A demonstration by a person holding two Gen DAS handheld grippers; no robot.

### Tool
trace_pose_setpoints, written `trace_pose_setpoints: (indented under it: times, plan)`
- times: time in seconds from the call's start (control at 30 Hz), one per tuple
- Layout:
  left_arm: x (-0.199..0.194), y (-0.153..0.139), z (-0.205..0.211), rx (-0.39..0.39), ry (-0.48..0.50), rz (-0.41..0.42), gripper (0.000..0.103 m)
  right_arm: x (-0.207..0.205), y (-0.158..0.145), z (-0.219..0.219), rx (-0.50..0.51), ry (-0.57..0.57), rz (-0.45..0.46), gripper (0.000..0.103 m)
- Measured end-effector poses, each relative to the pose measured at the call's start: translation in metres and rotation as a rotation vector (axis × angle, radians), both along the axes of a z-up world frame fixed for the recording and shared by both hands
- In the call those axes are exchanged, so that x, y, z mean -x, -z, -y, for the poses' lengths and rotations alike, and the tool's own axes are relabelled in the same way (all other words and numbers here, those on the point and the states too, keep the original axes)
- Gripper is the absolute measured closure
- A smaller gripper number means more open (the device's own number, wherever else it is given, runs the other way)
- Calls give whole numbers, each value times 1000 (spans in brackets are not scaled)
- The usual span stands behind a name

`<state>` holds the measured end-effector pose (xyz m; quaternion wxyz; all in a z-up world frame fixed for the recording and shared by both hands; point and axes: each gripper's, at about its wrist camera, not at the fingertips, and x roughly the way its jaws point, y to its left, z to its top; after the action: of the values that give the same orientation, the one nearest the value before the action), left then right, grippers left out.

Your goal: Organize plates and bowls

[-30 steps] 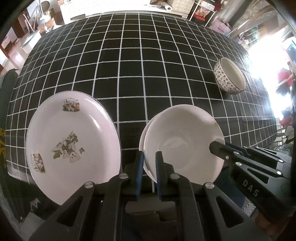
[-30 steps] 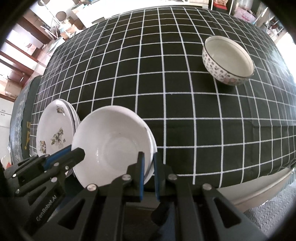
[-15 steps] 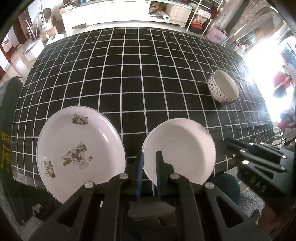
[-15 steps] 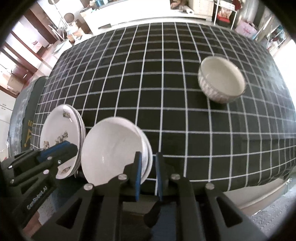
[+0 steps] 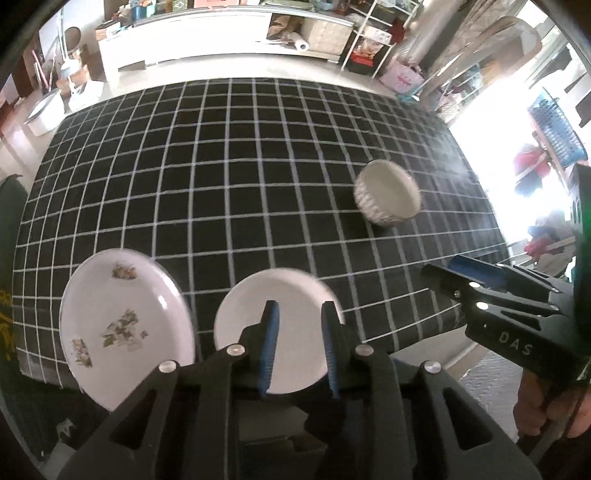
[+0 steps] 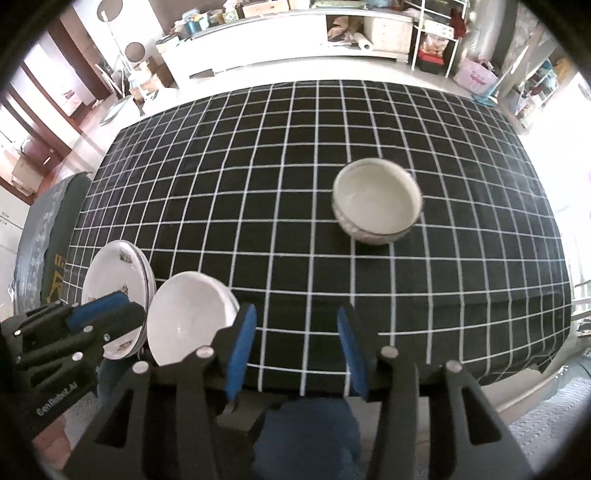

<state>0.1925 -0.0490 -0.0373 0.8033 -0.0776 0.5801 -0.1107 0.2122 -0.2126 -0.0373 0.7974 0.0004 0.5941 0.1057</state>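
A stack of plain white plates (image 5: 295,302) (image 6: 184,317) lies near the table's front edge. A stack of flowered plates (image 5: 122,325) (image 6: 114,273) lies to its left. A patterned bowl (image 5: 388,197) (image 6: 376,201) stands upright farther back on the right. My left gripper (image 5: 300,317) is open and empty, raised over the near rim of the white plates. My right gripper (image 6: 295,332) is open and empty, above the front edge to the right of the white plates.
A black tablecloth with a white grid (image 5: 229,166) (image 6: 295,147) covers the table. White cabinets and shelves with clutter (image 6: 295,29) stand beyond the far edge. The floor (image 6: 535,424) shows past the front right corner.
Both grippers have let go of the white plate stack, opened, and pulled up and back from the table. The plates and the bowl look smaller and farther away.
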Motion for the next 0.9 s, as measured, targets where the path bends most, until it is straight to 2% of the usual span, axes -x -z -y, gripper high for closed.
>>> trace_pose_setpoints:
  times: [0.23, 0.43, 0.63, 0.9]
  plan:
    - [-25, -19, 38, -7, 49, 33, 82, -15, -16, 35, 0, 41, 24, 52]
    - [-57, -20, 69, 5, 87, 15, 78, -35, -15, 64, 6, 94, -3, 52]
    - [-93, -2, 93, -13, 94, -11, 78, -60, -6, 92, 6, 162, -6, 52]
    - [-137, 37, 121, -50, 120, -47, 78, -98, 29, 111, -2, 165, -41, 52]
